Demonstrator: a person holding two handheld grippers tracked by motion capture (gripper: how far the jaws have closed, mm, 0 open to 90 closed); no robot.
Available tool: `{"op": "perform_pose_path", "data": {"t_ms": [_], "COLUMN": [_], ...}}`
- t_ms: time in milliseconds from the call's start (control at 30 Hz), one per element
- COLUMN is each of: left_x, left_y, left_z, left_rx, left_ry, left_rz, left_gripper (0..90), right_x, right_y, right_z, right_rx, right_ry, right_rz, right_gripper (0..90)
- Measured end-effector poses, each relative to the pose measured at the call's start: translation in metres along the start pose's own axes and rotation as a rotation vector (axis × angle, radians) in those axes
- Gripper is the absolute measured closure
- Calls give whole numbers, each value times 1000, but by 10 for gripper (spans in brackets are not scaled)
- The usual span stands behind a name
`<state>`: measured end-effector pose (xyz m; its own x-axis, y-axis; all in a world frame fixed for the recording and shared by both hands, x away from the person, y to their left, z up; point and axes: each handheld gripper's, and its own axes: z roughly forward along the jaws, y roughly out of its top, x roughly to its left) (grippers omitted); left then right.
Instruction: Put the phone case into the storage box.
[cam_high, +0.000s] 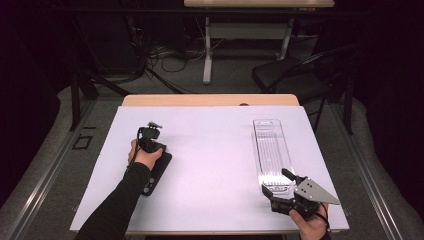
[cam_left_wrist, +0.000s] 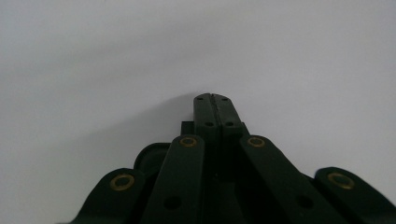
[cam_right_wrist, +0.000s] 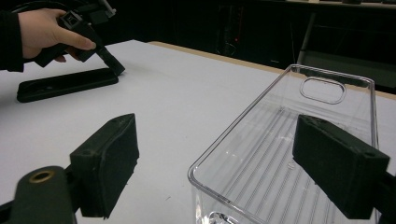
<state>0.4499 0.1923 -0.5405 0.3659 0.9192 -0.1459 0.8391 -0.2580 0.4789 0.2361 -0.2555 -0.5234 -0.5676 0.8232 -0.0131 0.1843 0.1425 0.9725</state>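
**Closed Jaws at the Black Slab, Open Jaws Around the Clear Tray**

At the left of the high view, the left gripper (cam_high: 150, 131) sat in a hand above a flat black slab (cam_high: 156, 175) that looked like a remote or phone case lying on the white table (cam_high: 210, 150). In the left gripper view its jaws were pressed together with nothing between them, pointing at bare white surface. In the upper left of the right gripper view, that gripper's tip met or nearly met the slab's near end; whether it truly touched could not be told.

At the right of the high view lay a clear plastic tray (cam_high: 270, 150), long and narrow, with a ribbed floor and a cut-out handle at its far end. The right gripper (cam_high: 280, 192) stood at the tray's near end, lower right of the frame. In the right gripper view its jaws were spread wide, one outside the tray's near corner and one over its inside, pinching nothing.

The tray looked light, stiff and slick, and likely to crack under a hard squeeze; a grip across one thin side wall near the end seemed best. The slab looked rigid and low, hard to pinch flat, and easier to push or take by its long edges.
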Motion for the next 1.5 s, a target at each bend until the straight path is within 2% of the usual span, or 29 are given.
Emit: {"op": "perform_pose_path", "data": {"t_ms": [233, 933, 1233, 1500], "left_x": [-3, -16, -18, -22], "left_y": [-9, -32, -33, -30], "left_z": [-5, -15, -16, -28], "left_rx": [12, 19, 13, -27], "left_ry": [-7, -72, -86, -134], "left_rz": [15, 67, 75, 72], "left_gripper": [900, 900, 900, 850], "right_x": [1, 1, 0, 0], "right_y": [0, -1, -1, -1], "right_z": [1, 1, 2, 1], "right_rx": [3, 3, 6, 7], "right_ry": [4, 7, 6, 4], "right_rz": [0, 6, 3, 4], "right_gripper": [140, 139, 140, 140]}}
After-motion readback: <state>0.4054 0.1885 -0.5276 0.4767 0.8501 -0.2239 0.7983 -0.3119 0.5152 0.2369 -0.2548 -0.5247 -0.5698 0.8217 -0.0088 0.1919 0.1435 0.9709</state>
